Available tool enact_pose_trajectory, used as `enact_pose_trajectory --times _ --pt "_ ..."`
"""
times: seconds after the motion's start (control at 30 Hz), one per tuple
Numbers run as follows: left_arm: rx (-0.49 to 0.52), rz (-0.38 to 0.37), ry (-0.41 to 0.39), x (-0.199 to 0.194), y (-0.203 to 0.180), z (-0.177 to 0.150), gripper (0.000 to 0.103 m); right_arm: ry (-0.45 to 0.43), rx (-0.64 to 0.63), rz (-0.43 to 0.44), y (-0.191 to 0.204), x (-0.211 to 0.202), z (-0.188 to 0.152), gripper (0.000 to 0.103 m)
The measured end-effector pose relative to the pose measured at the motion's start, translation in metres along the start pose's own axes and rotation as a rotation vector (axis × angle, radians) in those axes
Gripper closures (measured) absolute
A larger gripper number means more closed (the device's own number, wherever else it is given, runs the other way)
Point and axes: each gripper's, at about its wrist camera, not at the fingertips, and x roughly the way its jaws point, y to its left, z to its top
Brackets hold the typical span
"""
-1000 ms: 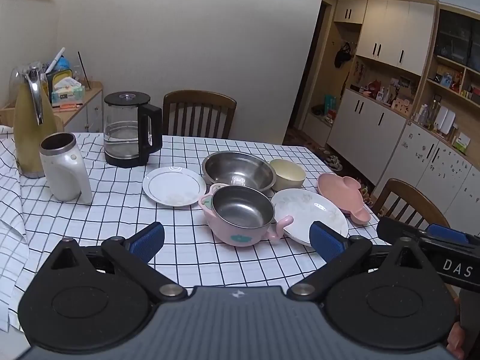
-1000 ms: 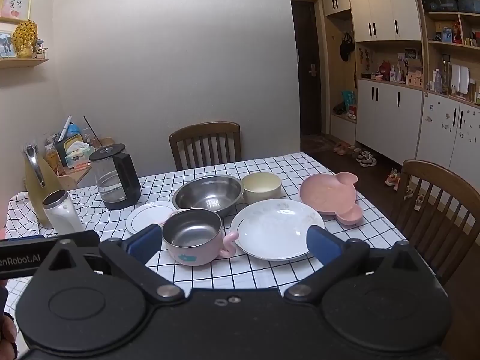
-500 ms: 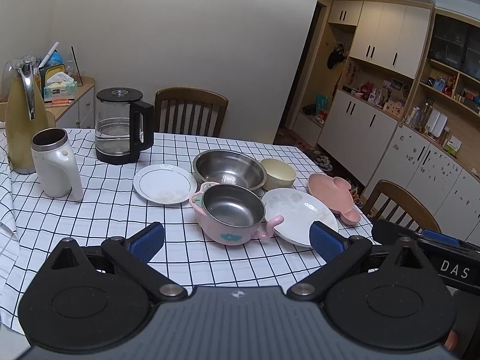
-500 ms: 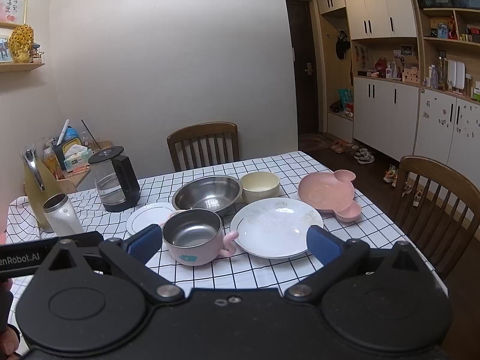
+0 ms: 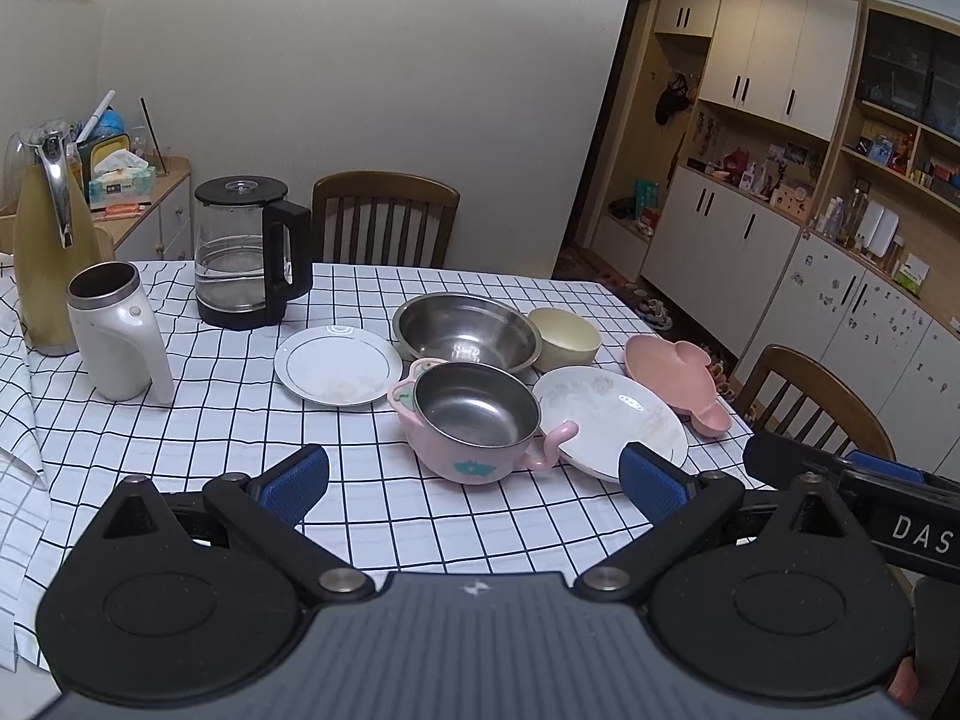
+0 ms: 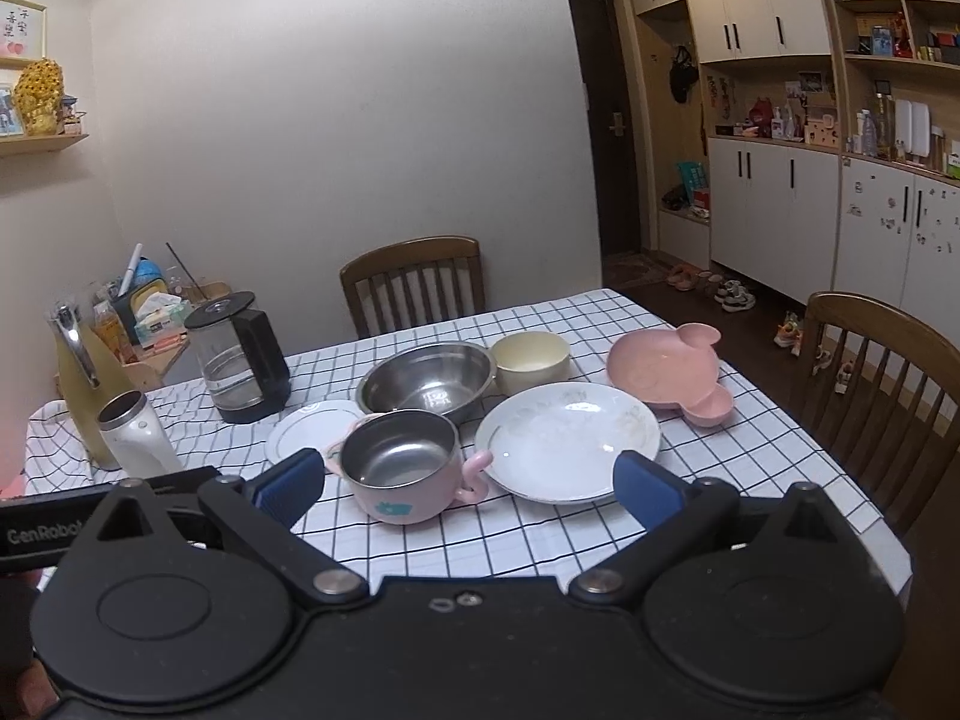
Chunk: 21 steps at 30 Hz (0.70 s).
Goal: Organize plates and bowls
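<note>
The pink-handled bowl point(image 5: 474, 423) sits near the front of the checked tablecloth point(image 5: 180, 432), its steel liner empty. Behind it, touching or nearly so, is the large steel bowl point(image 5: 467, 333), also empty. Behind and right of the pink-handled bowl stands the cream bowl point(image 5: 565, 339); its inside is hard to see. Just right of the pink-handled bowl lies the large white plate point(image 5: 609, 420), under the curled handle, with faint marks on it. Further right is the pink eared dish point(image 5: 675, 375), empty. Left and slightly behind lies the small rimmed plate point(image 5: 338, 365), with a pale smear.

Far left and behind are the glass kettle point(image 5: 243, 252), holding some water, the open white mug point(image 5: 114, 330) and the yellow flask point(image 5: 45, 240).

The left gripper point(image 5: 474, 474) and the right gripper point(image 6: 468, 483) both hover above the near table edge in front of the bowl, fingers spread wide, holding nothing. The right one reads "DAS" from the left wrist; the left reads "GenRobot" from the right wrist.
</note>
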Motion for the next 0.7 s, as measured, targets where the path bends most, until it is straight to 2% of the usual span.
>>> enact_pose_trajectory --times 0.7 --pt "-0.021 -0.007 0.005 0.0001 0.0051 0.0039 0.0 -0.012 -0.014 -0.011 0.006 0.0008 0.0017 0.0"
